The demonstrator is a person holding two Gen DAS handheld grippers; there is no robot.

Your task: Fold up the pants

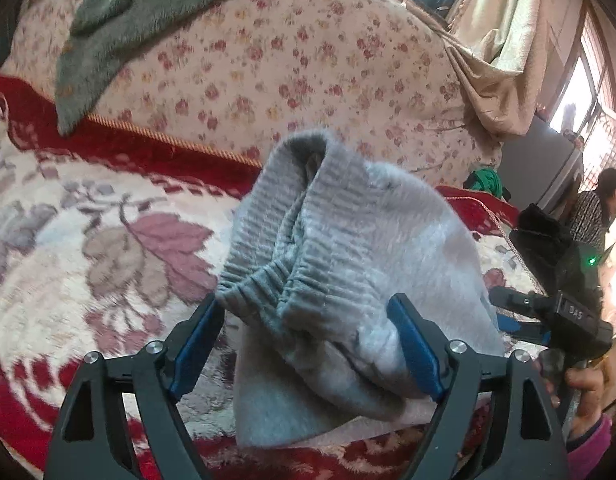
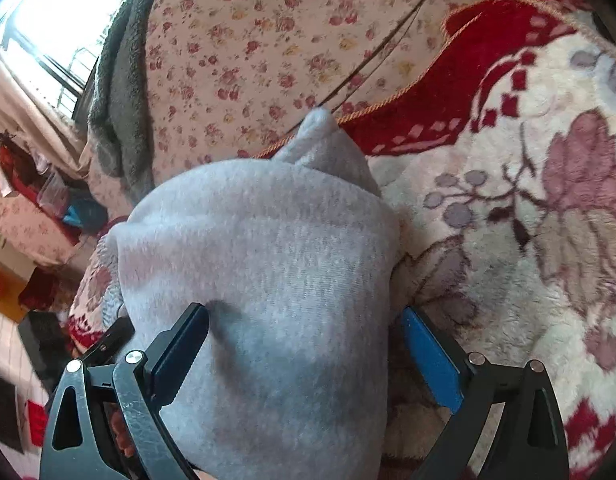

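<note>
Both tongs, left tongs and right tongs, gape wide around the bunched grey pants, gripping nothing; the folding looks barely underway.

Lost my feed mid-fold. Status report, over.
Left gripper and right gripper both open, grey pants bunched between the fingers. Pants rest on floral blanket. Nothing blocking.

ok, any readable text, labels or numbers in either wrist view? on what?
"DAS": small pale letters on the black body of the right hand-held gripper, seen at the right edge of the left wrist view; slightly blurred, so read with caution.
Nothing readable on the grey pants, the blanket, or elsewhere.
</note>
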